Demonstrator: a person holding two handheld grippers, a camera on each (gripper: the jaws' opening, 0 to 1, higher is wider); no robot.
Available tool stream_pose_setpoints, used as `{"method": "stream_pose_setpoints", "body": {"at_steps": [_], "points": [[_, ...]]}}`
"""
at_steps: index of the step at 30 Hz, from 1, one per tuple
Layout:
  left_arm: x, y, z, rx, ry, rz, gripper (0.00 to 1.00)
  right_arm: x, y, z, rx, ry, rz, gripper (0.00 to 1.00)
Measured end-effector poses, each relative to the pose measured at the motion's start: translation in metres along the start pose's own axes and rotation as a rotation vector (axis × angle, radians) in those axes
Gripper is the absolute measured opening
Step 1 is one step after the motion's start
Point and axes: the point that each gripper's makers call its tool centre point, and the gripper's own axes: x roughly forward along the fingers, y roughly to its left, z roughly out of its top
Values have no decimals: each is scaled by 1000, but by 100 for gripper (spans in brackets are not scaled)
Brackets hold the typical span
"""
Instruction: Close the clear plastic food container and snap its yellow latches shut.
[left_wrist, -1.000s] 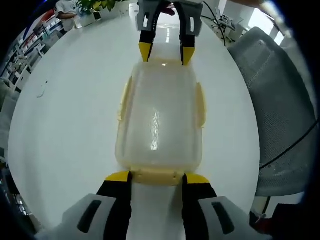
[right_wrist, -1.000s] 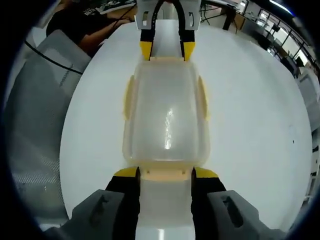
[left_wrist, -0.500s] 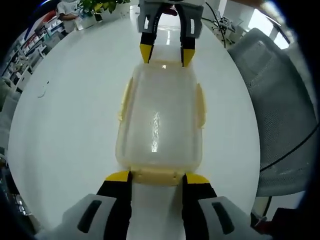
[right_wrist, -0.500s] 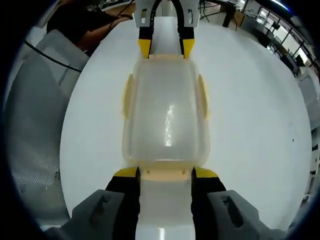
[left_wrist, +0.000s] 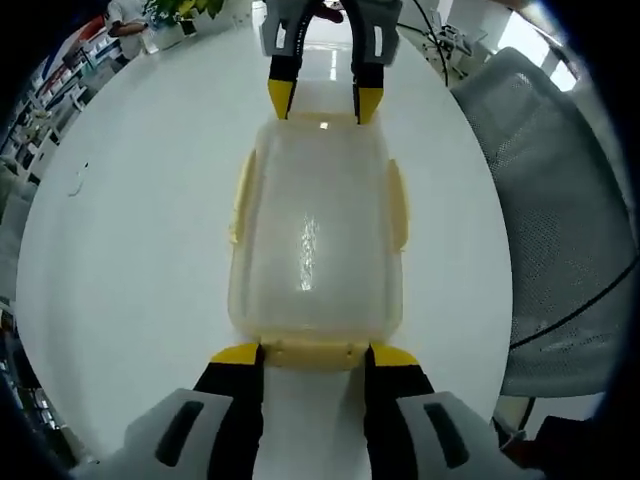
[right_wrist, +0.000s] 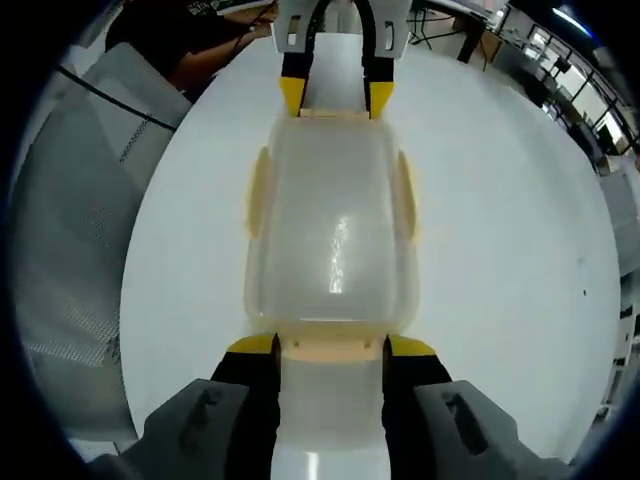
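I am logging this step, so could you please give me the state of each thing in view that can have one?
Clear plastic food container: lid on, flat on the white table.
Yellow end latch at the left gripper: between its open jaws.
Yellow end latch at the right gripper: between its open jaws.
Yellow side latches: lying against the container's sides; whether snapped is unclear.
Grey mesh chair: unoccupied.

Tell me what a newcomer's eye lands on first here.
The clear plastic food container with its lid on, lying in the middle of a round white table, yellow latches along its sides. A gripper stands at each short end: the left gripper and the right gripper, facing each other.
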Motion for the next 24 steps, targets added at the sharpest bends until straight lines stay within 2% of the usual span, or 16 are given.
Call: {"method": "stream_pose_setpoints", "body": {"at_steps": [5, 8, 11, 15, 20, 24], "points": [[-6, -8, 3, -26, 0, -7, 33, -2, 4, -1, -18, -16, -8, 36], [-9, -11, 2, -32, 31, -1, 33, -11, 6, 4, -28, -51, -9, 35], [-15, -15, 5, -42, 37, 4, 33, -20, 7, 5, -47, -58, -14, 36], [-26, -18, 13, -57, 26, 18, 33, -28, 7, 2, -57, -73, -19, 36], [-36, -21, 23, -54, 40, 30, 33, -40, 12, -1, -61, -99, -25, 36], [-41, -24, 36, -58, 42, 41, 33, -54, 12, -9, -77, -111, -39, 36]]}}
